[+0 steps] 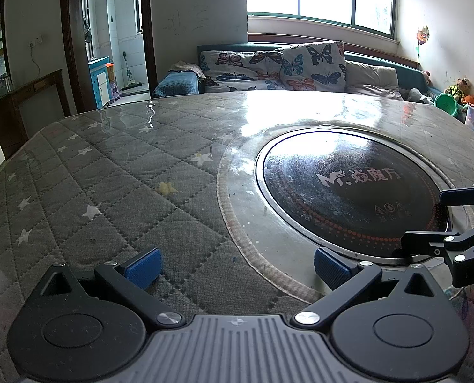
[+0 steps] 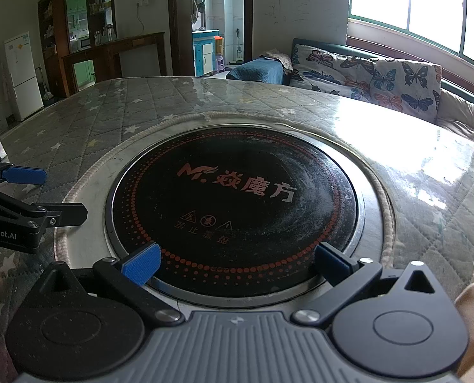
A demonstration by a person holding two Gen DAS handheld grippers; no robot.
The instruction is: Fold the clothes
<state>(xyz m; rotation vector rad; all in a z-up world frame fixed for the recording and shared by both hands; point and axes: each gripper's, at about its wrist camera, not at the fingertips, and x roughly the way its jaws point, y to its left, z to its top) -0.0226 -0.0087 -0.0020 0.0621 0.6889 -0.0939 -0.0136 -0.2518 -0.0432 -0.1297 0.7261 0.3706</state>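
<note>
Left wrist view: one left gripper [image 1: 238,266], two blue pads [image 1: 143,268] spread wide, nothing between them, over one quilted table cover [image 1: 109,191]. One round black cooktop [image 1: 348,198] set in the table, ahead-right. Right gripper [image 2: 237,263]: jaws likewise spread, empty, above the cooktop's near rim. One butterfly-print sofa [image 2: 380,76] behind. Clothes: none visible in either view.

Quilted grey star-print table cover [image 1: 109,172] lay under clear sheeting. Round black induction hob [image 2: 233,204] sat inset. Butterfly-print cushions [image 1: 313,67] lined sofa [image 2: 460,115]; white fridge [image 2: 21,73] stood beyond.
</note>
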